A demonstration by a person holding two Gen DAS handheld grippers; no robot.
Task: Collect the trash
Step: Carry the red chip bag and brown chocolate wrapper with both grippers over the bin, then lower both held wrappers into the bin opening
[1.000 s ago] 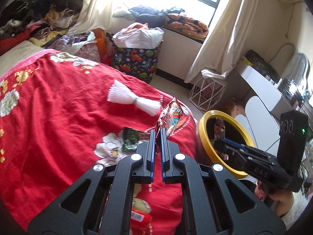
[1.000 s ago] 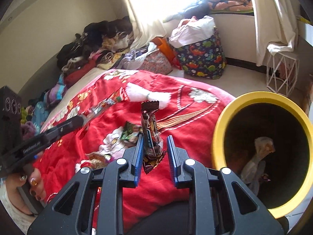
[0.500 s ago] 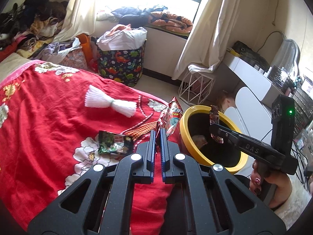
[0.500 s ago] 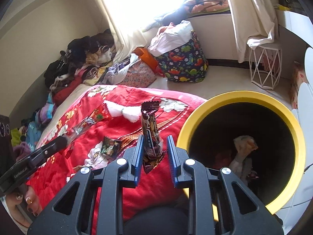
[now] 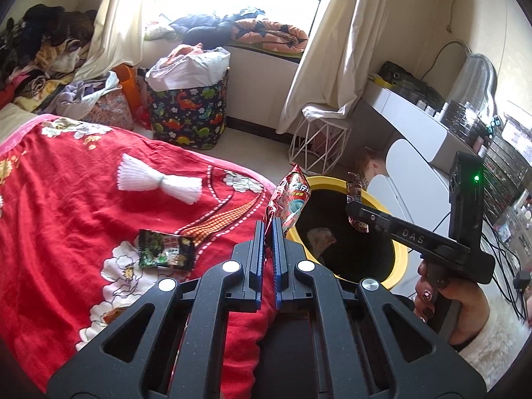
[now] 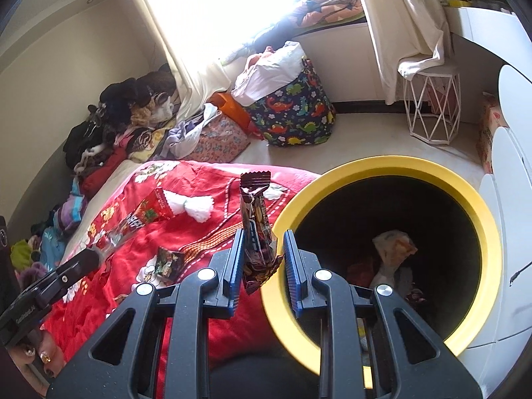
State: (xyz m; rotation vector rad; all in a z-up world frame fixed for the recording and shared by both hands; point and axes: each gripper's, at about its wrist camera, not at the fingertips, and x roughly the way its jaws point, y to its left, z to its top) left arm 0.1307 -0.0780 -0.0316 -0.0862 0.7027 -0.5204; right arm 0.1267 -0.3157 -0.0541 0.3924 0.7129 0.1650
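Observation:
My left gripper [image 5: 268,226] is shut on a red snack bag [image 5: 288,199], held up at the bed's edge beside the yellow-rimmed bin [image 5: 400,252]. In the right wrist view my right gripper [image 6: 264,242] holds a dark brown wrapper [image 6: 257,232]; its jaws look slightly parted, the wrapper leaning on the left finger [image 6: 236,249], just left of the bin's rim [image 6: 382,163]. The bin holds crumpled trash [image 6: 394,249]. A green-black wrapper [image 5: 164,249] and a white foam net [image 5: 159,183] lie on the red bedspread [image 5: 66,216].
A dinosaur-print laundry bag [image 5: 188,116] and a white wire stool [image 5: 319,146] stand on the floor by the window. Clothes are piled at the far left [image 5: 36,50]. A white desk [image 5: 415,123] and white chair [image 5: 409,163] are behind the bin.
Both grippers have moved right toward the bin with their wrappers. The right gripper's jaws have widened around the brown wrapper, which now hangs near the bin's rim.

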